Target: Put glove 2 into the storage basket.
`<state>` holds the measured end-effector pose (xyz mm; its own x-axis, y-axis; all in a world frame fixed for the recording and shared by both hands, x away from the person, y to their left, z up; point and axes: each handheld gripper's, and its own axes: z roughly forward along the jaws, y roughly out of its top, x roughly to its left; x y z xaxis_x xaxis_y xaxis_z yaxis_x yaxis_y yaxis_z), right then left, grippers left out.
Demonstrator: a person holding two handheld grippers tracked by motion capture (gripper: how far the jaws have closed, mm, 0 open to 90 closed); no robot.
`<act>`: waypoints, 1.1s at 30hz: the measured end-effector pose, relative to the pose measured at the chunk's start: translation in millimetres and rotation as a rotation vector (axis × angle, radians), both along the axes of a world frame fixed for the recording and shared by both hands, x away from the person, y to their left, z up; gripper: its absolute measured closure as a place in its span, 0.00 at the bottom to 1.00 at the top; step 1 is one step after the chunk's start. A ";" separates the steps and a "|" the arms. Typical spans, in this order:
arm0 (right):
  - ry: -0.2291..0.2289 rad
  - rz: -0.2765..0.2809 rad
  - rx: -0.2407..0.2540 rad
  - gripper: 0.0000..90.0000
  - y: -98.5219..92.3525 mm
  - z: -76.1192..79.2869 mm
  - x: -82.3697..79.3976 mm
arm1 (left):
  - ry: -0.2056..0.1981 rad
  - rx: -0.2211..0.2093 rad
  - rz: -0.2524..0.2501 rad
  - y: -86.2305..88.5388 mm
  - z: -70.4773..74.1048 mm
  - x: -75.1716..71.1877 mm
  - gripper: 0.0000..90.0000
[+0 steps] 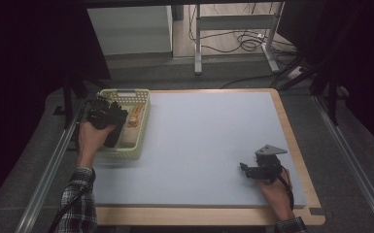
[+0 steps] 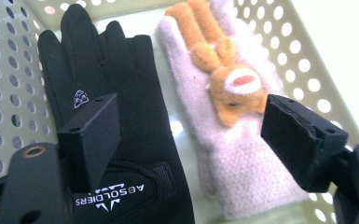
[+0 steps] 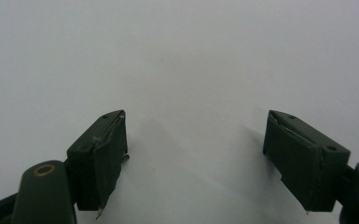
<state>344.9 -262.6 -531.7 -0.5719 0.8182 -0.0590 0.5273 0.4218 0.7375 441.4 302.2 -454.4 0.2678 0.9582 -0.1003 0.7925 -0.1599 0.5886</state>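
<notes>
Perforated pale-yellow plastic basket [image 2: 9, 70] at the table's left holds a smooth black glove [image 2: 121, 93], cuff cut off, beside a fuzzy pink glove [image 2: 242, 168]. Left gripper [image 2: 191, 126] hangs spread above them. Right gripper [image 3: 193, 149], jaws apart, faces the bare grey mat [image 3: 177, 56].

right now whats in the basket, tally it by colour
black glove: 1
pale pink knitted glove with an orange animal face: 1
total: 2, lying side by side in the yellow-green perforated basket, with the left gripper open over them
</notes>
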 end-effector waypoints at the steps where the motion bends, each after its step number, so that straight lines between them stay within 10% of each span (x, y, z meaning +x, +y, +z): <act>1: 0.000 0.000 0.000 0.24 0.0 0.0 0.0 | -0.006 -0.007 -0.004 -0.1 0.1 -1.2 0.21; 33: 0.000 -0.001 0.000 0.24 0.0 0.0 0.0 | -0.094 -0.075 -0.170 -27.6 12.3 -36.3 0.03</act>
